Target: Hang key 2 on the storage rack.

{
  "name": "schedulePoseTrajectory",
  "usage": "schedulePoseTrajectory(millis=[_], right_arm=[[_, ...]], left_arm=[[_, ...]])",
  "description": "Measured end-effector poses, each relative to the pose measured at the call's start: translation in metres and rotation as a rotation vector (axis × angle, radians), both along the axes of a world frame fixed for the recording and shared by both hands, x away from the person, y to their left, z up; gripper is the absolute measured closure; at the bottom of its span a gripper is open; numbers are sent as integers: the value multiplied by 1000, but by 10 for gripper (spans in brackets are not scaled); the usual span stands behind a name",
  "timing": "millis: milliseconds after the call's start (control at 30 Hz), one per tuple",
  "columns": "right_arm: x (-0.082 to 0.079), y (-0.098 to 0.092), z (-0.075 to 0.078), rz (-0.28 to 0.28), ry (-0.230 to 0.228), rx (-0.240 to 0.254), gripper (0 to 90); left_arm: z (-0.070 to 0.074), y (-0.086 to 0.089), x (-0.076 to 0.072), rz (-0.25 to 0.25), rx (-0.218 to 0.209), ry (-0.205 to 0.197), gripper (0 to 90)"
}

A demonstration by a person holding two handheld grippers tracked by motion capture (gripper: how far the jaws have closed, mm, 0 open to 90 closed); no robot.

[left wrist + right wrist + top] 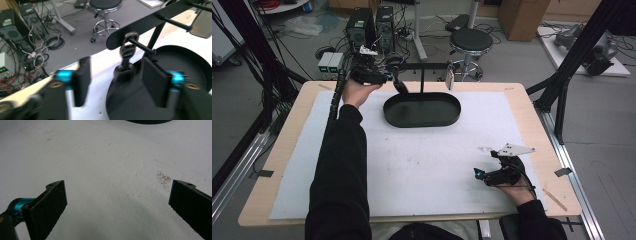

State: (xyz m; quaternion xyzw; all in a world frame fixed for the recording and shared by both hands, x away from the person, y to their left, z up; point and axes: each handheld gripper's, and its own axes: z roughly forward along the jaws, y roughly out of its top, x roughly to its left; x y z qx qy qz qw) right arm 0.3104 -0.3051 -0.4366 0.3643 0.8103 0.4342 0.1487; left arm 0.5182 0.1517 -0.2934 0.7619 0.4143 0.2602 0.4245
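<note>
On a wooden table [277,150] covered by a white mat [422,160], a black oval tray [422,110] sits at the far middle of the mat, forming the base of a small black stand whose upright post [421,80] carries a horizontal bar [424,65] with pegs. The left gripper [382,75], held in the person's left hand [357,90] at the far left of the mat, is raised beside the left end of that bar. In the left gripper view its jaws stand wide apart, one on each side of a dark, chain-linked keyring-like item [126,58] that hangs from a peg [140,46] on the bar and dangles over the tray's left rim; the jaws are not touching it. A small pale tag [450,77] hangs from the right part of the bar. The right gripper [484,172] rests low at the near right of the mat in the person's right hand [517,187], with its grey three-cornered plate [512,149] on top, well apart from the tray. In the right gripper view its jaws are spread wide over bare white mat, with nothing between them and a small smudge of dark specks [163,178] near the right jaw. Beyond the table, a round black stool [470,42] and computer towers [372,27] stand on the grey floor.
</note>
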Motion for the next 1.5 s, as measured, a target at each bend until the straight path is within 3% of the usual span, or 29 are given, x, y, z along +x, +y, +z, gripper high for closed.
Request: schedulePoseTrajectory(millis=[100, 167, 367, 467, 633, 933, 1100, 1500], right_arm=[[0, 0, 0, 0, 4, -2, 9], [0, 1, 0, 0, 5, -2, 8], [1, 2, 0, 0, 4, -5, 9], [0, 2, 0, 0, 7, -6, 9], [1, 2, -1, -3, 6, -11, 9], [2, 3, -2, -5, 9, -19, 9], [2, 5, -2, -3, 15, -26, 9], [2, 5, -3, -6, 13, -32, 9]], left_arm=[[3, 0, -4, -8, 49, -1, 188], [4, 0, -8, -31, 70, 7, 174], [4, 2, -20, -88, 13, 7, 107], [5, 3, -26, -123, 13, 35, 67], [5, 9, -37, -142, 7, 24, 64], [-3, 27, -50, -145, -21, 55, 64], [-11, 27, -60, -169, 9, 72, 64], [-21, 38, -85, -183, 31, 85, 64]])
